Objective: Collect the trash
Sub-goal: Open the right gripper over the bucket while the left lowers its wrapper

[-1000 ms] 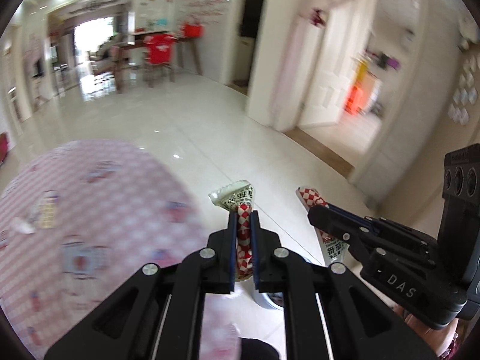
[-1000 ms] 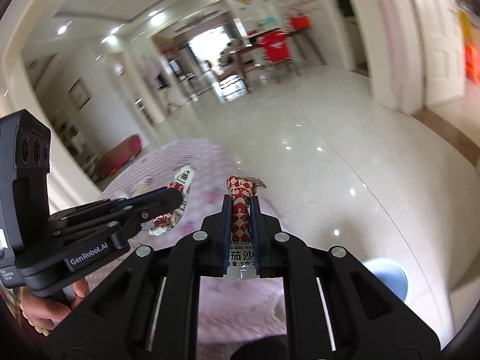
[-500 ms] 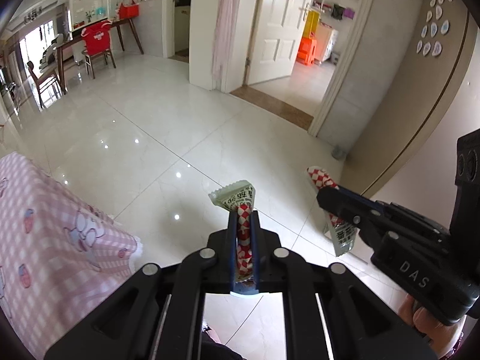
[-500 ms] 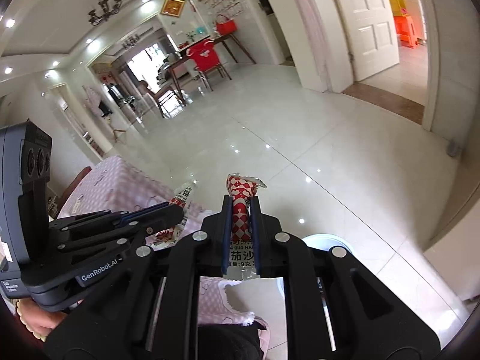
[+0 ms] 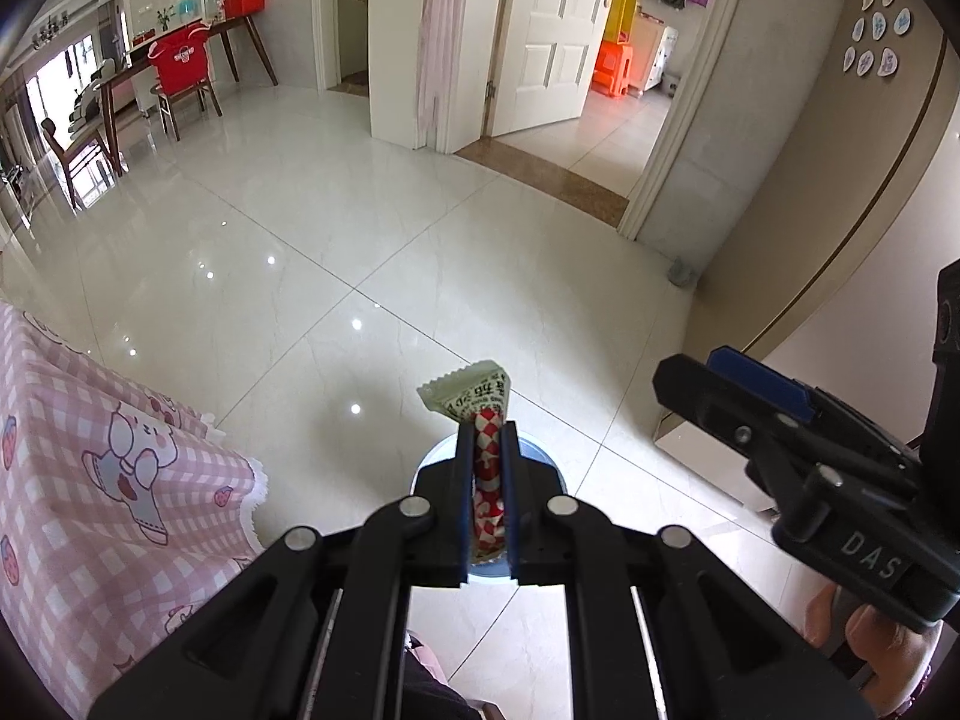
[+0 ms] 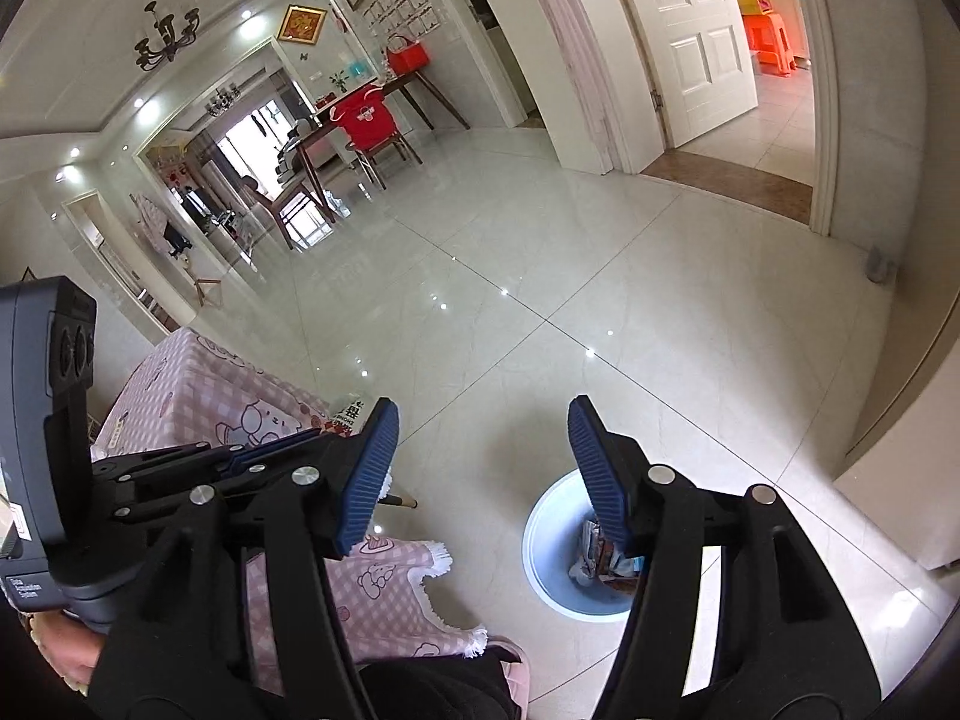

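The right tool (image 6: 480, 468) has just let go: half a second ago its pads were pinched on a red-checked wrapper, and now its jaws have been opening and stand wide with nothing between them. Below the gap sits the pale blue bin (image 6: 543, 531) on the floor, just off the corner of the pink-clothed desk (image 6: 198, 378), with crumpled packets (image 6: 600, 558) lying in its bottom; that wrapper has most likely dropped in among them, though I cannot pick it out from the rest. The left tool (image 5: 487, 480) is another matter: it stays clamped nearly shut on its own wrapper (image 5: 483, 414), a red-and-white checked sachet whose pale green printed end sticks up above the fingertips. Since a second ago both tools have swung away from the desk top and come down over the floor, so that in the left view the bin's rim (image 5: 429, 459) now shows right behind the closed pads. In the right view the left tool is seen at the left, over the desk edge. As I read it, one piece is binned and one remains; the next call is simply to open the left tool while the wrapper hangs over the bin mouth, and the risk is a light wrapper drifting onto the floor beside it.
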`<state>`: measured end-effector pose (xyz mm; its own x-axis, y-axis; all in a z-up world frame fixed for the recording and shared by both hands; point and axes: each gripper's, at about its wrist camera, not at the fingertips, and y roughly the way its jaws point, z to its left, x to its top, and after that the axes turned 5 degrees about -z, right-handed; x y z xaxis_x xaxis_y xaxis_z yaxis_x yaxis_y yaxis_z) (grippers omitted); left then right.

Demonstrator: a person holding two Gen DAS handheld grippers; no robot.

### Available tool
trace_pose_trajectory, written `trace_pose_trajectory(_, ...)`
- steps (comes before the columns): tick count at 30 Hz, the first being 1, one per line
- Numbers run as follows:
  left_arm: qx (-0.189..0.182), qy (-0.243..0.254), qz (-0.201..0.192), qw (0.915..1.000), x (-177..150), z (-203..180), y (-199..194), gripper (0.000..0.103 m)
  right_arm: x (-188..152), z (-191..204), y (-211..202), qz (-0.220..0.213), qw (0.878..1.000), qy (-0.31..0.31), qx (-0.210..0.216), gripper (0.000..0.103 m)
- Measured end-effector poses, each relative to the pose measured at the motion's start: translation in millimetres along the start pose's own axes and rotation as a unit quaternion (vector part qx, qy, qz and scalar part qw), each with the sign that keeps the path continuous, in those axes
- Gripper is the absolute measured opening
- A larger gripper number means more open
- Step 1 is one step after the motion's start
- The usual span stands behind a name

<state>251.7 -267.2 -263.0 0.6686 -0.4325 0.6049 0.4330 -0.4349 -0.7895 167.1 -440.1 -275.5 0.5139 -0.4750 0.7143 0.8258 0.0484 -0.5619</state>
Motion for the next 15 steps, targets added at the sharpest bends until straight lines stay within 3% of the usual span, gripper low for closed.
trace_pose_trajectory(15, -0.002, 0.009, 0.01, 0.9999, 4.0, -10.3, 17.9, 0.008, -5.8, -9.1, -6.1, -0.012, 1.0, 0.019, -0.002, 0.059)
